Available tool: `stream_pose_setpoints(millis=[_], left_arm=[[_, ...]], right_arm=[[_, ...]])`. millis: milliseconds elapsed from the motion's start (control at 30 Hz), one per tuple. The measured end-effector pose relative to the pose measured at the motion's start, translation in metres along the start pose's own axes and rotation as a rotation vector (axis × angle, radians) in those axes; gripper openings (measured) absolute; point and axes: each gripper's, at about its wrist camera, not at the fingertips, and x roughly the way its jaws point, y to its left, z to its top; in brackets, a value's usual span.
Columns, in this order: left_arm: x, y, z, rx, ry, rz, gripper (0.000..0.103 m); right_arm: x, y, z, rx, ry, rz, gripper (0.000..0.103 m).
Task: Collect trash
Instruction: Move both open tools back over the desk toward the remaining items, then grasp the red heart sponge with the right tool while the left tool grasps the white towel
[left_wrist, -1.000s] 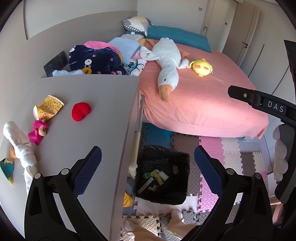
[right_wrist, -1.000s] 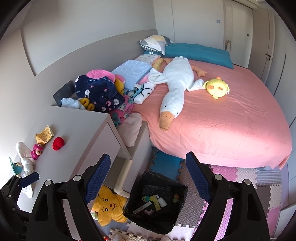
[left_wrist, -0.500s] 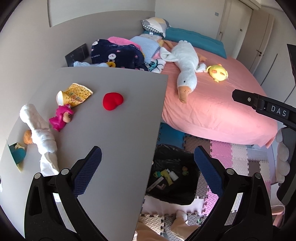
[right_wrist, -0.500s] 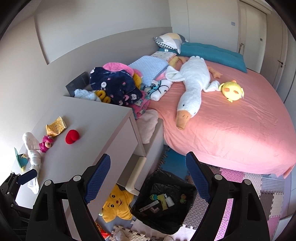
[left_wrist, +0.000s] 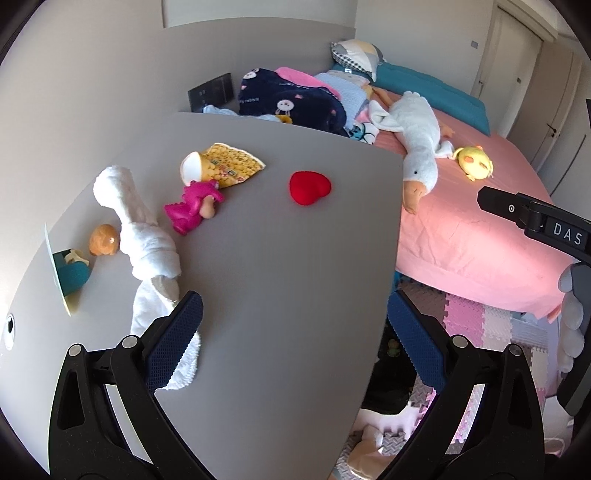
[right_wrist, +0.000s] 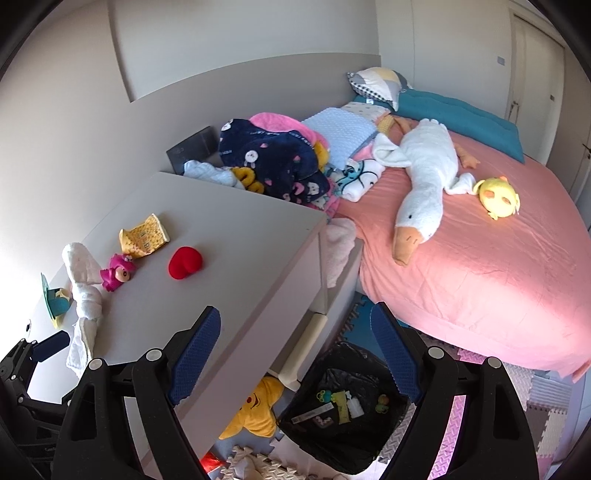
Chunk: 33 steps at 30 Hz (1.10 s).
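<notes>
The yellow snack wrapper (left_wrist: 229, 164) lies flat on the gray desk (left_wrist: 277, 277), ahead and to the left of the left gripper (left_wrist: 291, 343). That gripper is nearer and wide open, holding nothing. The right gripper (right_wrist: 295, 354) is open and empty too, above the black trash bin (right_wrist: 347, 410).

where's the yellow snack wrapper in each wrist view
Left wrist: the yellow snack wrapper lies upper left of centre on the grey desk, just behind the pink toy.
Right wrist: the wrapper sits at mid left, near the desk's far left side.
Shared landmark: the red heart lies to the wrapper's right in both.
</notes>
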Motion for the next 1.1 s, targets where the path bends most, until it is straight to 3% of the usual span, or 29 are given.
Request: stream_pose_setpoints(millis=[533,1000,1100], left_arm=[[0.020,0.067,-0.003,-0.086,0.012,0.076,0.097],[0.052,0.104,0.008,-0.134,0.037,0.112,0.096],[0.057,0.105,0.008,-0.131,0.045,0.111,0.093]], right_arm=[[0.044,0.056,0.006,-0.058,0.000,0.081,0.084],[0.099,0.097,0.021,-0.120,0.057,0.079,0.083],[0.112,0.105,0.023,-0.143,0.074,0.073,0.083]])
